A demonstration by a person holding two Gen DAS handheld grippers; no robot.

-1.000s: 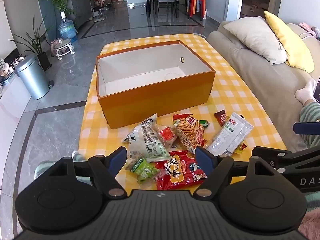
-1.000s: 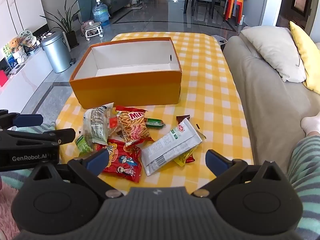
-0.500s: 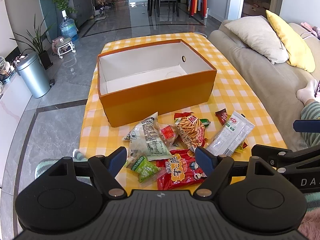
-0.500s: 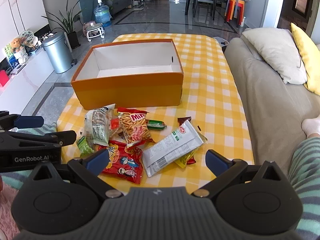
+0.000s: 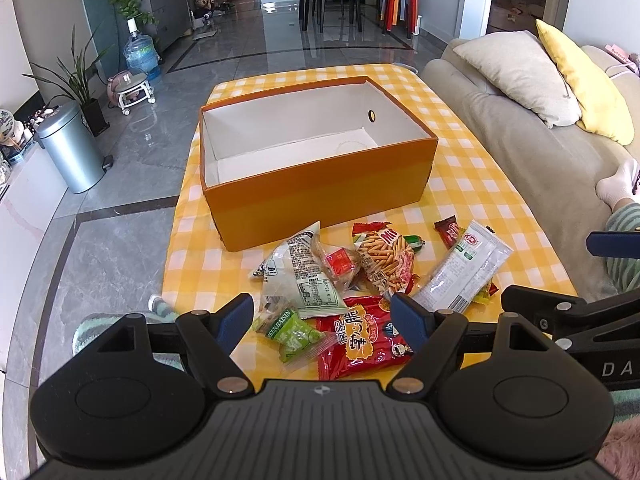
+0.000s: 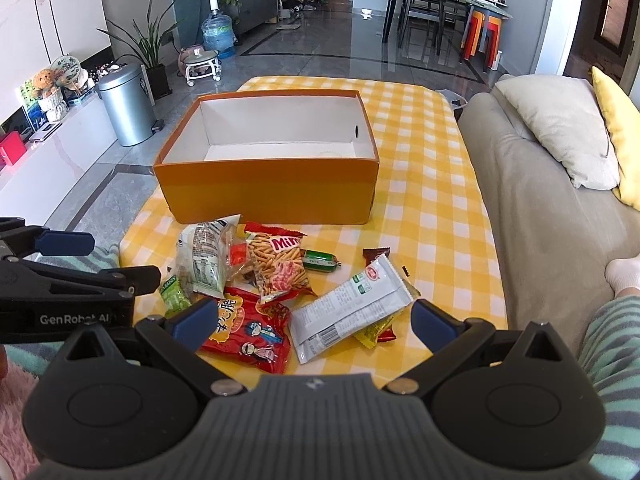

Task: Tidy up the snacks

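Before orange box [image 5: 320, 196]: snacks [image 5: 372, 280] (heaped).

- Table [image 5: 472, 168] under a yellow checked cloth.
- Orange box [image 5: 320, 184], open, stands mid-table.
- Snack packets [image 5: 360, 280] lie heaped on the near side, just in front of the box.

An open orange cardboard box [image 6: 272, 188] with a white inside stands on the yellow-and-white checked counter [image 6: 432, 208]. Just in front of it lies a heap of snack packets, among them a red printed bag [image 6: 250, 334] and a long white wrapper [image 6: 352, 312]. The right gripper [image 6: 312, 318] hangs above them, blue-tipped fingers [image 6: 430, 322] spread wide, holding nothing.
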